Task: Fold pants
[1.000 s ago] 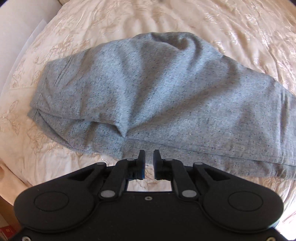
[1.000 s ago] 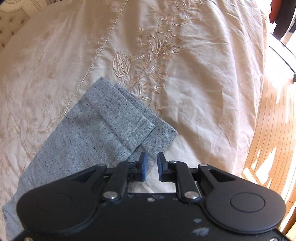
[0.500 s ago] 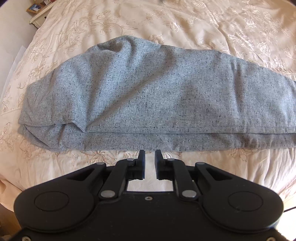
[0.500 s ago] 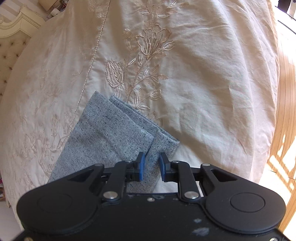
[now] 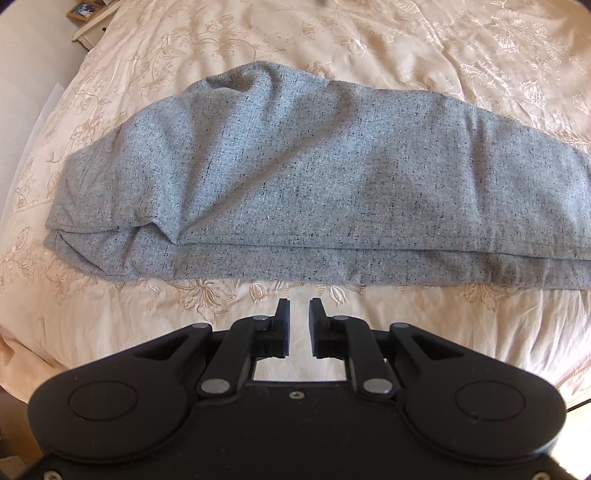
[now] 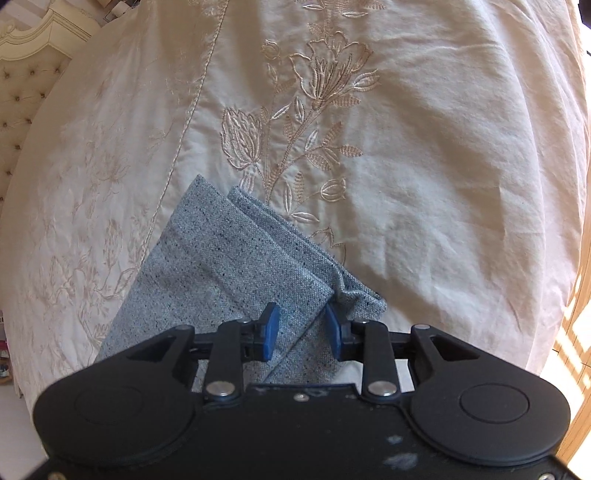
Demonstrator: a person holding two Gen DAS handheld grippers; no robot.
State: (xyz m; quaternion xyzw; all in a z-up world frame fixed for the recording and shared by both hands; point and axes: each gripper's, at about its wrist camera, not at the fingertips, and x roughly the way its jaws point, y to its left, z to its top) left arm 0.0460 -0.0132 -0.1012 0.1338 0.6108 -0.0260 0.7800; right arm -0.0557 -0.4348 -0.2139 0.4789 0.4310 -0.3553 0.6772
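Observation:
Grey flecked pants (image 5: 314, 177) lie folded lengthwise across a cream embroidered bedspread (image 5: 369, 37), waist end at the left in the left wrist view, one layer's edge showing under the other. My left gripper (image 5: 299, 306) hovers over bare bedspread just short of the pants' near edge, its jaws a narrow gap apart with nothing between them. In the right wrist view the two stacked leg hems (image 6: 240, 266) lie on the bedspread (image 6: 406, 147). My right gripper (image 6: 301, 317) is low over the hem corner, its jaws opening with the cloth between the blue pads (image 6: 271, 326), not pinched.
A tufted headboard (image 6: 22, 85) stands at the upper left of the right wrist view. Wooden floor (image 6: 580, 332) shows past the bed's right edge. A small bedside table with a picture frame (image 5: 86, 22) sits beyond the bed's far left corner.
The left gripper has drawn back off the pants' near edge, now over bare bedspread. The right gripper has dropped closer to the hems and its jaws have widened around the corner.

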